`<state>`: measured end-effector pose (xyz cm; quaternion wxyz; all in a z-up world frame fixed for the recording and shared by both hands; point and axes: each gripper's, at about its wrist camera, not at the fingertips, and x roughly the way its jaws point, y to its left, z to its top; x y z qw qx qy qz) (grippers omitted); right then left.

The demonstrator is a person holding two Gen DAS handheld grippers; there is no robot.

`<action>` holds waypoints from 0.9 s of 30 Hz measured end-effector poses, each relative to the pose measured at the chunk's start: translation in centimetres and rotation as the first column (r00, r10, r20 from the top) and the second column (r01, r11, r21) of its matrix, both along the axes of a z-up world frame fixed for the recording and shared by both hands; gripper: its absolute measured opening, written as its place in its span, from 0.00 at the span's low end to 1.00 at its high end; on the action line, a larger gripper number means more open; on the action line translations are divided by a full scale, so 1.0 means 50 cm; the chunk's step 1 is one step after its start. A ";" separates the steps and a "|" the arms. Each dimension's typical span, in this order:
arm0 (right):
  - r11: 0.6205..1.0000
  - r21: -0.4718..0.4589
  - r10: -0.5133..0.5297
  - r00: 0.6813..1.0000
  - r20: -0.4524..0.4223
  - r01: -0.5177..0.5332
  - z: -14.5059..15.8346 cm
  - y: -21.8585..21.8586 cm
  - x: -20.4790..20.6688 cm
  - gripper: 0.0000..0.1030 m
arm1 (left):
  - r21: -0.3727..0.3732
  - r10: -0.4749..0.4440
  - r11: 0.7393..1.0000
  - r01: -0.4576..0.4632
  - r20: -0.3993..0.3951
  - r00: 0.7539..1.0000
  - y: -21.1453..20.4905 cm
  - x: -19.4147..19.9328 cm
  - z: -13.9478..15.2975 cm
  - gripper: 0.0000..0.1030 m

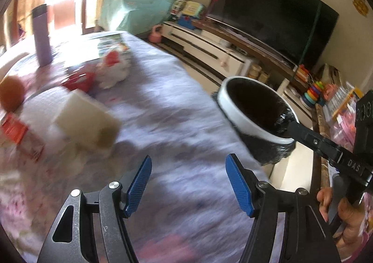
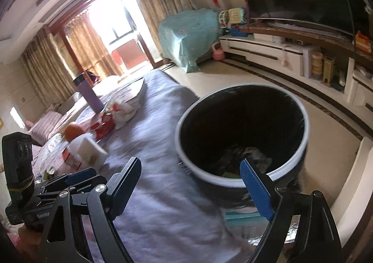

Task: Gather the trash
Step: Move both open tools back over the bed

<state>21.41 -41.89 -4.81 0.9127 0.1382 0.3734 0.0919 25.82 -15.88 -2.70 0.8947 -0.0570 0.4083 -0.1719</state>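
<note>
Where the table ends, the black-lined bin holds crumpled trash.

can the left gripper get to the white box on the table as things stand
Probably yes: the left gripper is open and empty, and only bare tablecloth lies between it and the white box, ahead to its left.

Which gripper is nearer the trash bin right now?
Right. The right gripper is open at the bin, one finger over its rim. The left gripper is open over the table, off to the bin's side.
</note>
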 end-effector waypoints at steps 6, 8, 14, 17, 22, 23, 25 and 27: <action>0.998 -0.004 0.065 0.998 -0.005 -0.065 -0.009 0.068 -0.010 0.86 | -0.013 0.084 0.996 -0.084 -0.008 0.996 0.083 -0.054 -0.003 0.64; 0.996 -0.001 0.092 0.996 -0.014 -0.092 -0.015 0.089 -0.009 0.86 | -0.016 0.112 0.994 -0.112 -0.018 0.994 0.109 -0.066 -0.006 0.64; 0.982 -0.009 0.189 0.981 -0.042 -0.190 -0.035 0.163 0.000 0.86 | -0.020 0.194 0.981 -0.195 -0.048 0.980 0.185 -0.085 -0.011 0.64; 0.971 -0.019 0.238 0.970 -0.051 -0.240 -0.041 0.198 0.007 0.86 | -0.018 0.230 0.973 -0.231 -0.057 0.972 0.212 -0.091 -0.010 0.64; 0.948 -0.047 0.312 0.948 -0.059 -0.315 -0.046 0.249 0.021 0.86 | 0.004 0.279 0.960 -0.280 -0.059 0.958 0.244 -0.081 -0.007 0.69; 0.942 -0.053 0.327 0.943 -0.063 -0.330 -0.048 0.260 0.026 0.86 | 0.015 0.289 0.957 -0.289 -0.059 0.955 0.247 -0.078 -0.007 0.70; 0.933 -0.062 0.349 0.934 -0.073 -0.354 -0.055 0.280 0.033 0.86 | 0.025 0.303 0.953 -0.302 -0.060 0.951 0.251 -0.069 -0.006 0.71; 0.924 -0.066 0.371 0.925 -0.084 -0.377 -0.061 0.296 0.041 0.86 | 0.035 0.317 0.948 -0.315 -0.065 0.946 0.251 -0.055 -0.008 0.71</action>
